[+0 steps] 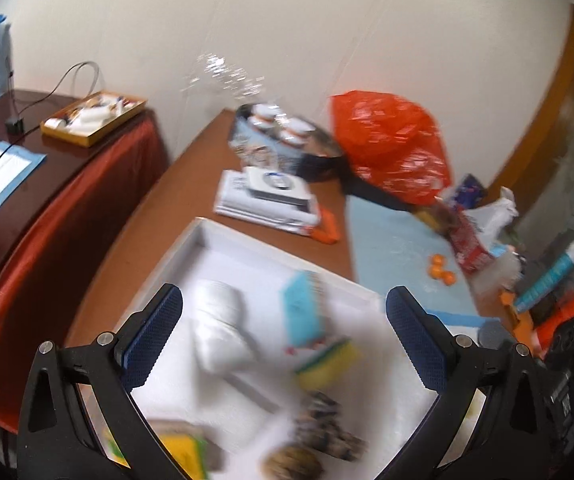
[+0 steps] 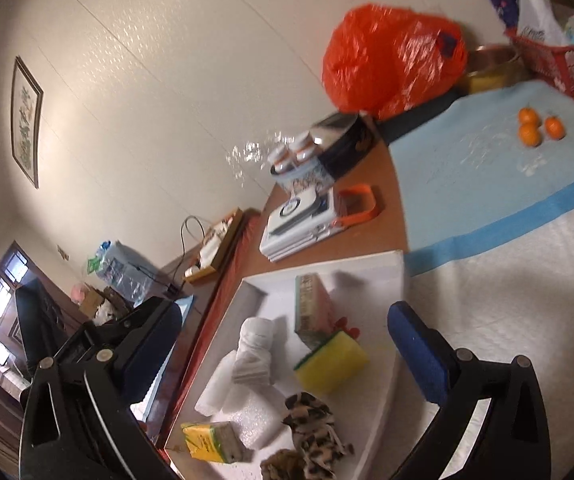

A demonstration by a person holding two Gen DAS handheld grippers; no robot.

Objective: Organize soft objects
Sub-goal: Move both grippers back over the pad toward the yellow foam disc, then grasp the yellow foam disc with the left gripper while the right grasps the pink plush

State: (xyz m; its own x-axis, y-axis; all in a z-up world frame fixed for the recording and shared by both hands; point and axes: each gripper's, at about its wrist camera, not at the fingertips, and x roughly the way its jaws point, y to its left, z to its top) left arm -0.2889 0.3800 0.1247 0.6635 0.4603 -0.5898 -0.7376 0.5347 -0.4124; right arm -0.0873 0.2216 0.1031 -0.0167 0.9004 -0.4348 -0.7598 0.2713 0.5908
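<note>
While both pairs of blue-padded black fingers stand spread as wide as they go with nothing clamped between them, the left gripper (image 1: 284, 336) hangs over a shallow white rectangular tray (image 1: 207, 229) and the right gripper (image 2: 285, 350) hangs over the same tray (image 2: 367, 260) from its other side. Inside the tray, between the spread fingers in both views, lie the soft things: a rolled white cloth (image 2: 256, 350), a yellow sponge with a green scouring face (image 2: 333, 360), a flat teal-and-pink rectangular packet (image 2: 311, 308) leaning just behind the sponge, a bunched leopard-print fabric piece (image 2: 314, 428) near the tray's front, a yellow-green packet (image 2: 211, 440) at the front corner, and white foam wrapping (image 2: 243, 408) between that packet and the roll. The left view is blurred, so these things show there only as smeared shapes. Beyond the tray, on the brown wooden table (image 1: 191, 168), sits a stack of white flat boxes (image 1: 267, 200) with an orange handle (image 2: 357, 204) beside it, and behind those a round tin holding small white-lidded jars (image 1: 279, 128). A crumpled orange plastic bag (image 1: 391, 144) stands by the cream wall, next to a light blue mat (image 2: 487, 168) carrying three small oranges (image 2: 537, 126). A red basket (image 2: 551, 60) sits at the mat's far edge.
</note>
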